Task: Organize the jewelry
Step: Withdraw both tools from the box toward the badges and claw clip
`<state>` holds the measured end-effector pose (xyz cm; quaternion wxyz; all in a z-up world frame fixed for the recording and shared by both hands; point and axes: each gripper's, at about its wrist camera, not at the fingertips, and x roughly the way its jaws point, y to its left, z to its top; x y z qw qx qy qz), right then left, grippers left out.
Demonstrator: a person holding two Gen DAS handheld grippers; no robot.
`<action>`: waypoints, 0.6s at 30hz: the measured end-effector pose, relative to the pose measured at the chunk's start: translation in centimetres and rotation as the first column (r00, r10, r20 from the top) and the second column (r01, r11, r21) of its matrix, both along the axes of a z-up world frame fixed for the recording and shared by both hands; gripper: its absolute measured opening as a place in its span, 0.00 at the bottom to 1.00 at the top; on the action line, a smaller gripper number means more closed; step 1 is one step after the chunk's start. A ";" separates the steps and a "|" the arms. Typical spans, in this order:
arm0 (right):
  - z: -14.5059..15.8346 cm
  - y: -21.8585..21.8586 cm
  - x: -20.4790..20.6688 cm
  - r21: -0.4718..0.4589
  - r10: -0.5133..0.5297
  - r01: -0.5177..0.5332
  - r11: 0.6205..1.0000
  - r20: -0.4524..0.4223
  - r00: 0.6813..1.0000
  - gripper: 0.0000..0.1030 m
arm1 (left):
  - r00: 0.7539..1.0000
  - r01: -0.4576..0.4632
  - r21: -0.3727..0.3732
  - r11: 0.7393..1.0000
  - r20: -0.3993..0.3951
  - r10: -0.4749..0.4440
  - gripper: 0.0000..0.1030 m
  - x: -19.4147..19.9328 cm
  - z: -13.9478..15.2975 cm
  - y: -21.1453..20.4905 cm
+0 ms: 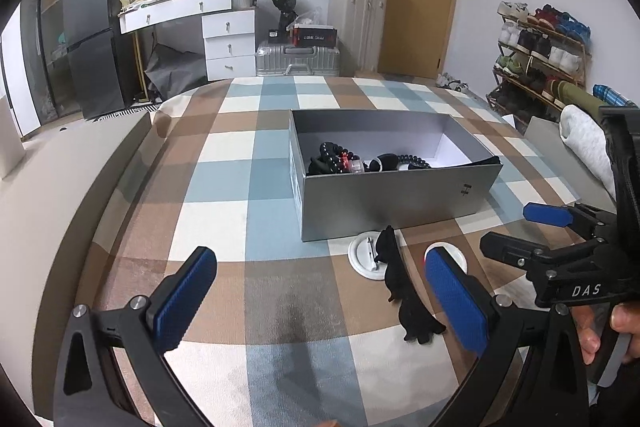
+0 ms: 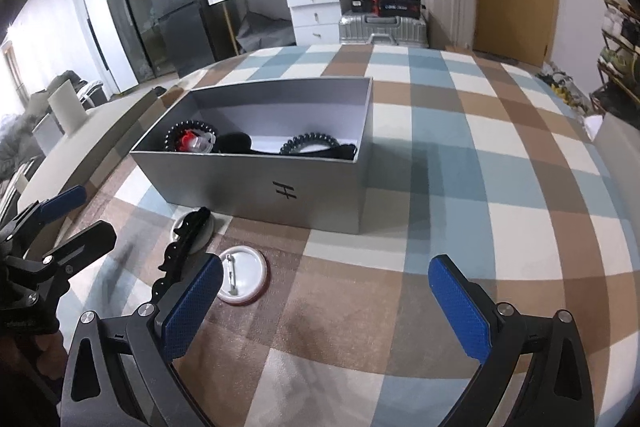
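Grey box mid-blanket, black clip before its near edge, open blanket rightward

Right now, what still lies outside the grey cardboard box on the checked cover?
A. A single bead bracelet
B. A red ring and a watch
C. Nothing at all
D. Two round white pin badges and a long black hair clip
D: in front of the grey cardboard box lie one round white pin badge, a second round white pin badge and, across it, the long black hair clip.
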<state>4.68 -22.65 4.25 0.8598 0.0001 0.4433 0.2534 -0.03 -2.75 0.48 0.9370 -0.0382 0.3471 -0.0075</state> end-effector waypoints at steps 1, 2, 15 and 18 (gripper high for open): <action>-0.1 0.1 -0.1 -0.005 0.004 -0.004 1.000 -0.003 1.000 1.00 | 1.000 0.000 -0.001 1.000 -0.003 0.000 0.99 0.0 -0.1 0.0; -0.2 0.3 -0.1 -0.015 0.010 -0.010 1.000 -0.005 1.000 1.00 | 1.000 0.000 -0.002 1.000 -0.005 0.000 0.99 0.0 -0.1 0.1; -1.4 3.7 -1.1 -0.084 0.143 -0.145 0.986 -0.026 0.989 0.83 | 0.999 -0.034 -0.010 0.999 -0.011 0.034 0.99 0.0 -0.2 1.1; -1.6 4.2 -1.3 -0.100 0.163 -0.165 0.981 -0.030 0.986 0.82 | 0.999 -0.035 -0.020 0.999 -0.017 0.035 0.98 0.0 -0.3 1.3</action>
